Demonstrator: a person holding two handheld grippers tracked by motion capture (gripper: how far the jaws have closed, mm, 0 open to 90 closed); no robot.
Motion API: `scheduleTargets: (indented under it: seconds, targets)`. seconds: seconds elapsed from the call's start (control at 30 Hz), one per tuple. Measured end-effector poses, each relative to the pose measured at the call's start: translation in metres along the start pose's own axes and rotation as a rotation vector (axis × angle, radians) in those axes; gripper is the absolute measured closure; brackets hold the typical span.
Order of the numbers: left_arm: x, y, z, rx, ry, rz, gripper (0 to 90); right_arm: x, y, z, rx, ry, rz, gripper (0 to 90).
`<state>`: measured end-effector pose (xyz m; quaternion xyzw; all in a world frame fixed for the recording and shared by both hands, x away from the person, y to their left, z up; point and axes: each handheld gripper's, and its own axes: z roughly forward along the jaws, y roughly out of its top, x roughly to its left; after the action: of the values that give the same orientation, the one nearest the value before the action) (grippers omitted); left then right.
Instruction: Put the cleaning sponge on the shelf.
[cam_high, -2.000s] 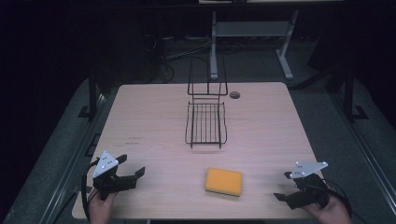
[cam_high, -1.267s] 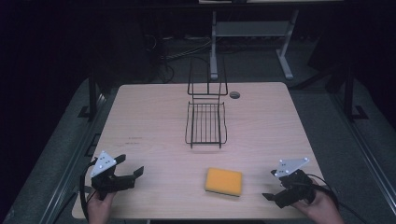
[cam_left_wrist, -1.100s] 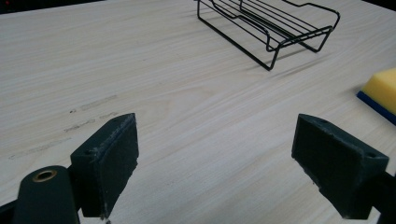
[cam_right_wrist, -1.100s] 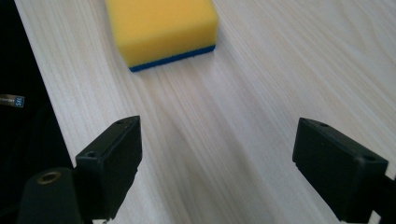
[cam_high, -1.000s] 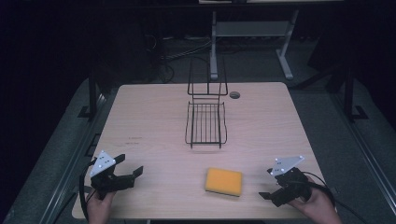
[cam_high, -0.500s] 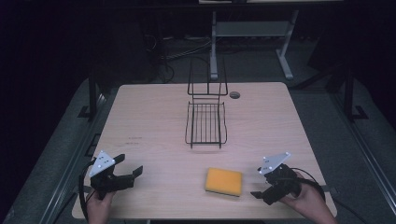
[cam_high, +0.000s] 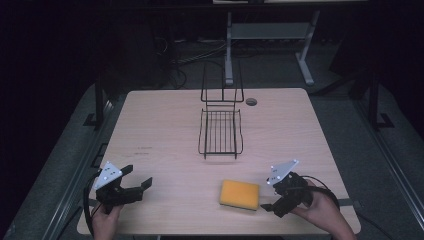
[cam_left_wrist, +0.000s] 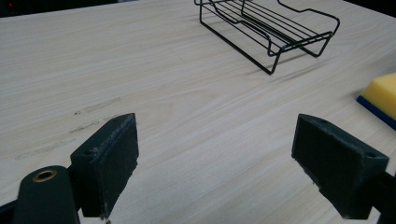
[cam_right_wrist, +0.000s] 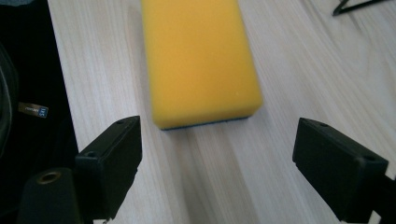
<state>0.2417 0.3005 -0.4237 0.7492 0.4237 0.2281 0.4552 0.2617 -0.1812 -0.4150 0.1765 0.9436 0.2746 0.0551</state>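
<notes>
A yellow sponge (cam_high: 240, 194) with a blue underside lies flat near the table's front edge, right of centre. My right gripper (cam_high: 270, 197) sits just to its right, open, jaws spread wide toward the sponge (cam_right_wrist: 200, 60) and a short gap from its near end. My left gripper (cam_high: 142, 185) rests at the front left corner, open, with bare wood between its fingers; the sponge's corner (cam_left_wrist: 380, 96) shows far off at its right. A black wire rack (cam_high: 221, 130) stands at the table's middle, its tall back toward the far edge.
The wooden table (cam_high: 165, 125) has a round cable hole (cam_high: 251, 102) near its far edge. A grey desk frame (cam_high: 270, 32) stands on the dark floor beyond. The table's front edge (cam_right_wrist: 58, 84) runs close beside the sponge.
My right gripper has slid left along the front edge, from the right corner to just short of the sponge. The left gripper, sponge and rack have stayed put.
</notes>
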Motion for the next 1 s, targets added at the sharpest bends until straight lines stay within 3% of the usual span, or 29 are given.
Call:
scheduleTargets:
  seconds: [0.6,1.0]
  targets:
    - [0.0,0.001,0.0,-0.001,-0.002,0.0,14.1,0.001,0.032,0.016,0.032,0.057,-0.066,15.3]
    - [0.0,0.001,-0.001,-0.004,-0.002,-0.001,14.1,0.002,0.047,0.029,0.052,0.075,-0.082,15.1]
